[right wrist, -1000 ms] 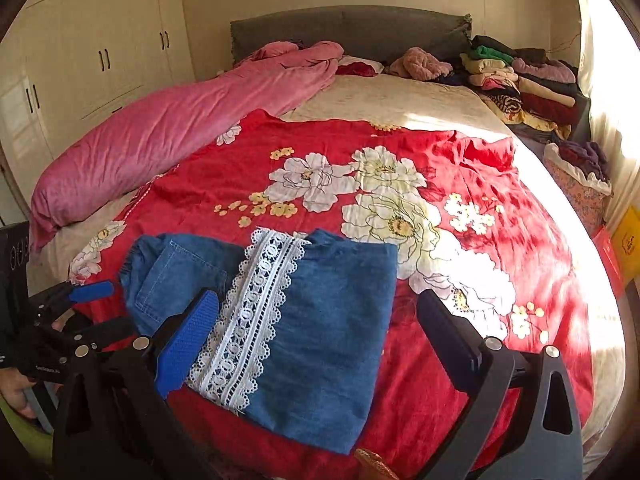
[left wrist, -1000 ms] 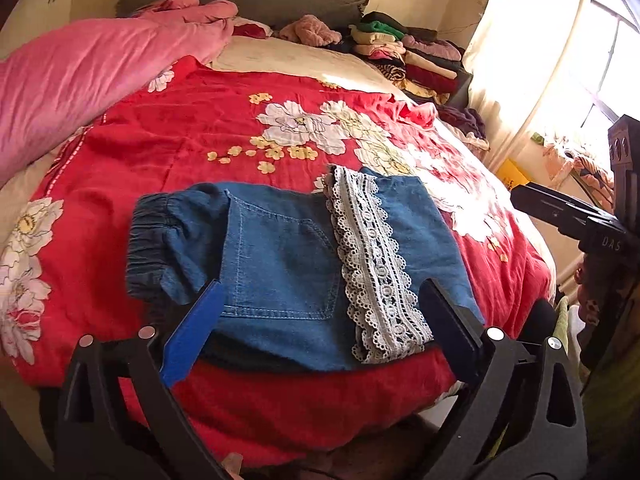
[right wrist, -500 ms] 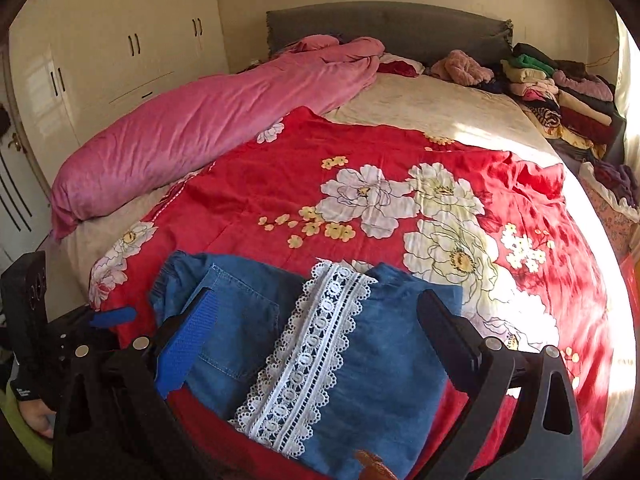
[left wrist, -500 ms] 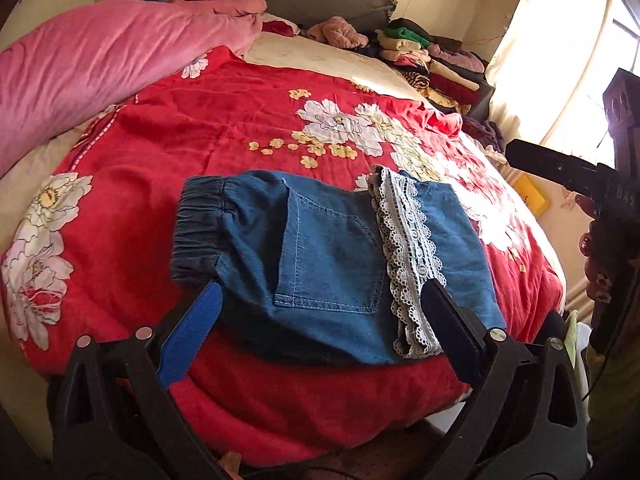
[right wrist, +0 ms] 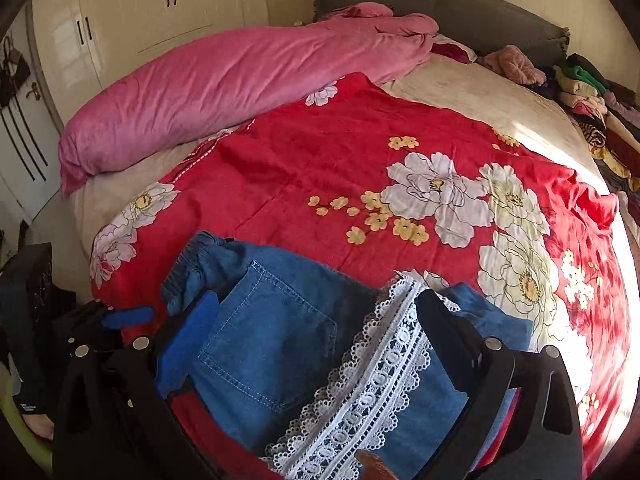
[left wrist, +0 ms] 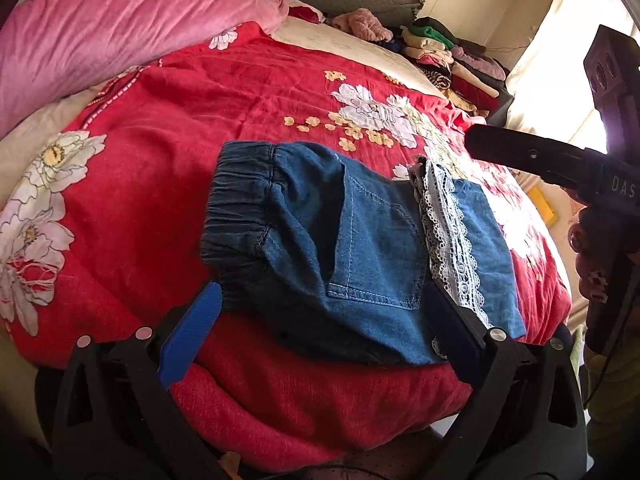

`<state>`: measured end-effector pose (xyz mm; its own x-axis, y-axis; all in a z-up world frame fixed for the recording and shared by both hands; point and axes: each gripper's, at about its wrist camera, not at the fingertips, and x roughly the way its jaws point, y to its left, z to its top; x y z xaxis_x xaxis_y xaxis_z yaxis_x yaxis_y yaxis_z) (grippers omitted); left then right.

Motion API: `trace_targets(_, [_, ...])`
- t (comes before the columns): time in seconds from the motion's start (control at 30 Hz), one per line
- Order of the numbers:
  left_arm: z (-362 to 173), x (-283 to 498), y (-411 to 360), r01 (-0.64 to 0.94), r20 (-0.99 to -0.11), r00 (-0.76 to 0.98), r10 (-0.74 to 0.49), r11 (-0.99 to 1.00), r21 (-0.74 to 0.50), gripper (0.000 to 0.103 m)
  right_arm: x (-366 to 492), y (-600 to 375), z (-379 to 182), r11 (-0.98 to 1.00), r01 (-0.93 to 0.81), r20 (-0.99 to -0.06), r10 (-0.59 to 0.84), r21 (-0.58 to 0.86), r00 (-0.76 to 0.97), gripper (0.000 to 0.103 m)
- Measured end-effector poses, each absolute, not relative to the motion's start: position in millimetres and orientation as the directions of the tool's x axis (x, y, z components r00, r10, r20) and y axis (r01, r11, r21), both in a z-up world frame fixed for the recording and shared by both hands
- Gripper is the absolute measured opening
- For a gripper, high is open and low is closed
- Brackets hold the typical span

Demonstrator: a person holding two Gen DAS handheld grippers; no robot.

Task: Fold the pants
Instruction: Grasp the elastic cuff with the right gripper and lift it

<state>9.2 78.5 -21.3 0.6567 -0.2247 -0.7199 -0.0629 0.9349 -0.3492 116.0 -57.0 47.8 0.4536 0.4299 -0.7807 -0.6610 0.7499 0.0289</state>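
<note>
Folded blue denim pants (left wrist: 352, 248) with a white lace trim (left wrist: 448, 236) lie near the front edge of the red floral bedspread (left wrist: 240, 120). The elastic waistband points left. My left gripper (left wrist: 320, 320) is open and empty, its fingers just in front of the pants' near edge. My right gripper (right wrist: 320, 332) is open and empty, hovering over the pants (right wrist: 280, 332) near the lace trim (right wrist: 368, 384). The right gripper also shows at the right edge of the left wrist view (left wrist: 560, 160).
A long pink rolled duvet (right wrist: 240, 76) lies along the bed's left side. Stacks of folded clothes (left wrist: 448, 56) sit at the far right by the grey headboard (right wrist: 460, 4). White wardrobe doors (right wrist: 160, 12) stand to the left. A bright window is at the right.
Both grippers have swung left and moved closer to the pants. The pants lie still and folded as before. Both grippers stayed open.
</note>
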Motion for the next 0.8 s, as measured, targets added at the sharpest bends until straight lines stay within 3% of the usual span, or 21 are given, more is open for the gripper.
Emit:
trace_targets(0.43, [-46,22,95,-0.093,-0.702,0.648,-0.294,0.885,-0.456,0.093,142,4,16,0.664,-0.748,-0.853,0.377,-0.023,0.361,0.098])
trace_targets(0.5, [-46,23,96,-0.094,-0.700,0.651,-0.292,0.885,-0.456,0.087,146,13,10,0.651,-0.759,-0.862,0.374,-0.019,0.342,0.098])
trace_targets(0.67, [-48,25,103,-0.103,-0.688,0.662,-0.299,0.873,-0.477,0.059,148,35,-1,0.601,-0.799,-0.879,0.387,0.013,0.277,0.098])
trace_targets(0.8, [-48,25,105,-0.102,-0.685,0.662,-0.302,0.870,-0.482,0.058,148,54,-10,0.574,-0.819,-0.888,0.386,0.020,0.248,0.098])
